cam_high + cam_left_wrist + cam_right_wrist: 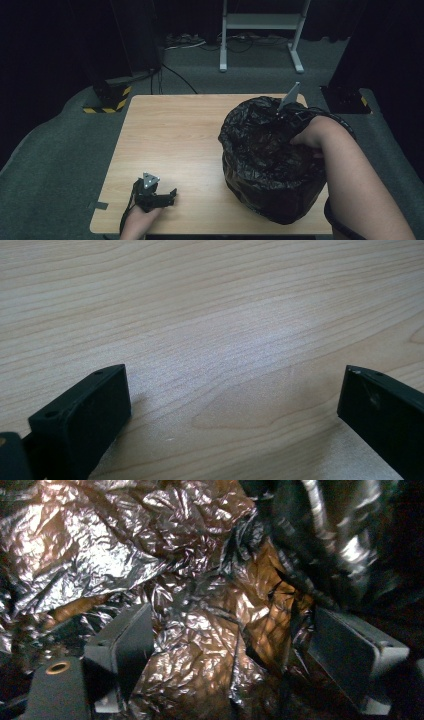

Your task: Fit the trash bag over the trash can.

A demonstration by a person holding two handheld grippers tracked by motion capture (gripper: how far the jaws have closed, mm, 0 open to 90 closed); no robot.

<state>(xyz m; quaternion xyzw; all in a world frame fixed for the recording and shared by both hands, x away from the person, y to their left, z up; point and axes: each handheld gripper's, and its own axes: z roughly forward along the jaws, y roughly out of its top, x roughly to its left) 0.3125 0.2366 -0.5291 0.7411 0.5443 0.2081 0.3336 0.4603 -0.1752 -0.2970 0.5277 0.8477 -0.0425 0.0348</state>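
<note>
A black bin bag (pixel 265 165) lines a round bin on the right side of the wooden table (pixel 175 135). A person's right hand holds my right gripper (pixel 286 127) down inside the bag's mouth, near its far rim. In the right gripper view, my right gripper (pixel 235 635) has its jaws wide apart over the crumpled, shiny bag film (pixel 200 580), and neither pad presses on it. Near the table's front left corner, my left gripper (pixel 173 196) lies low in the left hand, pointing right. My left gripper (pixel 235 390) is open over bare wood (pixel 225 300).
On the grey carpet behind the table stand a white metal frame (pixel 260 30) and loose cables. Dark stands with black-and-yellow striped bases (pixel 107 100) flank the table's far corners. The left half of the tabletop is bare wood.
</note>
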